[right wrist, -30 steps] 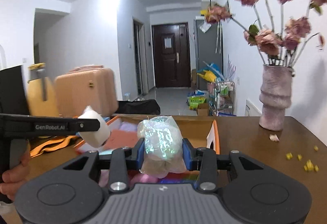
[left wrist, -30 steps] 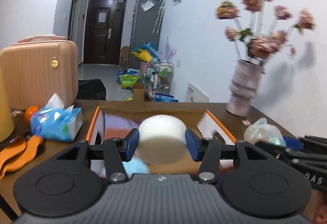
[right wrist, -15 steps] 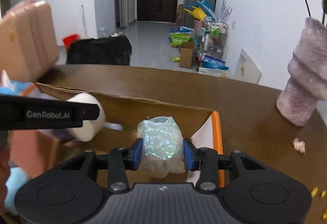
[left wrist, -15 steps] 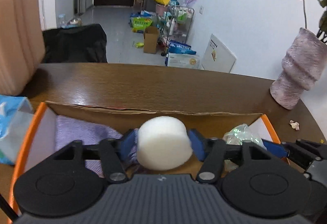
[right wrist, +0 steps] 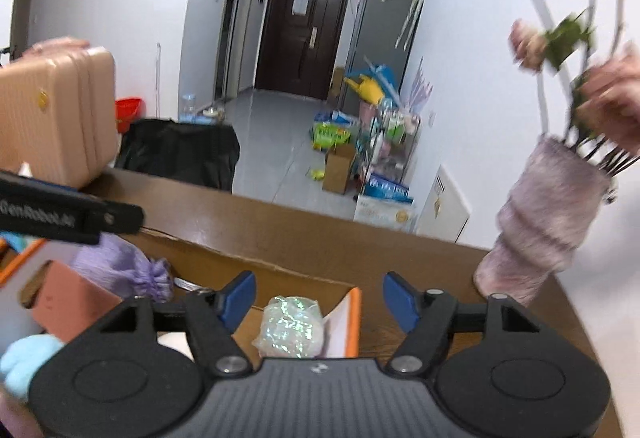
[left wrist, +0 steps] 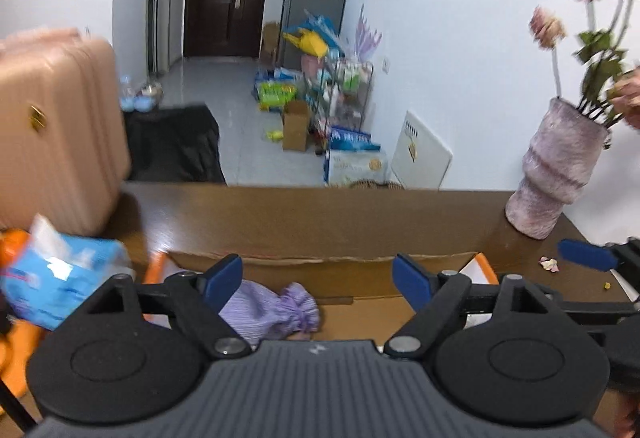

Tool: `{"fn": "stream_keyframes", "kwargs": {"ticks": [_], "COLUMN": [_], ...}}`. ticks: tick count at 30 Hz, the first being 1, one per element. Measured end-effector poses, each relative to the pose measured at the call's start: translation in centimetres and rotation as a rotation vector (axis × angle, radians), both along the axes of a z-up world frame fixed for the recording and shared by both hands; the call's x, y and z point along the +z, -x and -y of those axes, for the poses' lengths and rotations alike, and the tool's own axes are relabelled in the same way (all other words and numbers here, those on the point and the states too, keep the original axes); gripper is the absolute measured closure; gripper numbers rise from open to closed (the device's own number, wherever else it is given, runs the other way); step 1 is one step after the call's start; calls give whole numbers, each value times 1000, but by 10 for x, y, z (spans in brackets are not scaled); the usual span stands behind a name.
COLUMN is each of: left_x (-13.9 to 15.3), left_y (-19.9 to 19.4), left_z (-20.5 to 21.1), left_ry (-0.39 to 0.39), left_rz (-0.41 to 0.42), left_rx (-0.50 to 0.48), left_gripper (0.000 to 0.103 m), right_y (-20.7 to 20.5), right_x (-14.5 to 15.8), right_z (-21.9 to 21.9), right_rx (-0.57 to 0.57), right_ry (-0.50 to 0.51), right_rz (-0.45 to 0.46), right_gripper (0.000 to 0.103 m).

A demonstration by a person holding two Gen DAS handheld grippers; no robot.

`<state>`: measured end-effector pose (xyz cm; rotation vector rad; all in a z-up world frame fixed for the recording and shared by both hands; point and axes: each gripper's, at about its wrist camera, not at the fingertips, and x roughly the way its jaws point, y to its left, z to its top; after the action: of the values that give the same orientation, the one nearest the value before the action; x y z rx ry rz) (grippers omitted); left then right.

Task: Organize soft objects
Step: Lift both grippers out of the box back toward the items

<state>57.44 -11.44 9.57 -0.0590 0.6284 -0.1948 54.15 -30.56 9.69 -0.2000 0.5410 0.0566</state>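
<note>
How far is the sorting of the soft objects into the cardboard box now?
Done: the purple cloth and the iridescent bundle lie in the cardboard box. In hand: nothing; the left gripper and the right gripper have just been opening, jaws empty. Left: no soft item shows outside except the tissue pack, perhaps not part of it.

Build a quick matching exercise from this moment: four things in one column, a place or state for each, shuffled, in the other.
Things:
1. right gripper
2. iridescent bag
3. purple pouch
4. vase

Places or states:
A. lying in the cardboard box near its left side
B. standing on the table, outside the box
C. jaws open, pads clear of everything
D. lying in the box beside its orange-edged right flap

Pairs: 1-C, 2-D, 3-A, 4-B
</note>
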Motion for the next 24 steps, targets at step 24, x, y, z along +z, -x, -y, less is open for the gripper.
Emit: {"fn": "stream_keyframes", "kwargs": {"ticks": [24], "left_x": [4], "left_y": [390], "left_z": [-108], "left_ry": [-61], "left_rz": [455], "left_rx": [7], "left_gripper": [0], "right_y": [354], "right_x": [2], "right_z": [-5], "right_rx": [172], "right_ry": [-254], "right_rz": [300], "right_gripper": [10]}}
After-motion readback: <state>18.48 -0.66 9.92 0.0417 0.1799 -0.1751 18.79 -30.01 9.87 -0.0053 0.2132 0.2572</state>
